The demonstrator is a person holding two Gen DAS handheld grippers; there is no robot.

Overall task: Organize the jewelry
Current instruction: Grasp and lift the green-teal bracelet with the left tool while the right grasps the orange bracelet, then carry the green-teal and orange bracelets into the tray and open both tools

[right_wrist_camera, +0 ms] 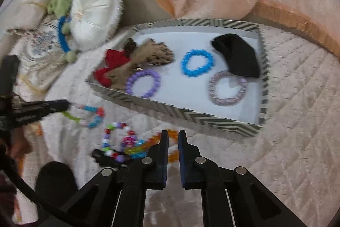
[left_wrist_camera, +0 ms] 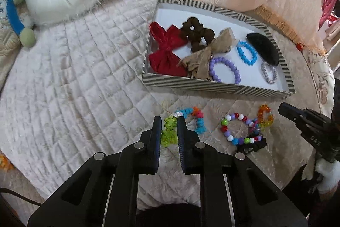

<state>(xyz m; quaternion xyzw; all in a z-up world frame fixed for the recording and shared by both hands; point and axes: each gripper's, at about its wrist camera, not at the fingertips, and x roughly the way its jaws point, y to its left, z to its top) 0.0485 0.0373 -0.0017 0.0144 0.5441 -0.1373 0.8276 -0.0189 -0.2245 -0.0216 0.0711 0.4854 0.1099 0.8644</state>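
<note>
Left gripper (left_wrist_camera: 169, 120) clamped on the green-flower end of a multicoloured flower-bead bracelet (left_wrist_camera: 192, 120), lying on the quilted cover (left_wrist_camera: 74, 78) just before the striped tray (left_wrist_camera: 212, 86). Right gripper (right_wrist_camera: 173, 135) closed around the orange bead bracelet (right_wrist_camera: 172, 155), beside a round-bead bracelet (right_wrist_camera: 119, 137). Inside the tray: purple bracelet (left_wrist_camera: 224, 70), blue bracelet (left_wrist_camera: 247, 52), red bow (left_wrist_camera: 166, 52).

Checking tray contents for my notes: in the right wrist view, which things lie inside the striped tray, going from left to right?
Red fabric bow → purple round-bead bracelet → bright blue beaded bracelet → black fabric piece, all inside the striped tray.
</note>
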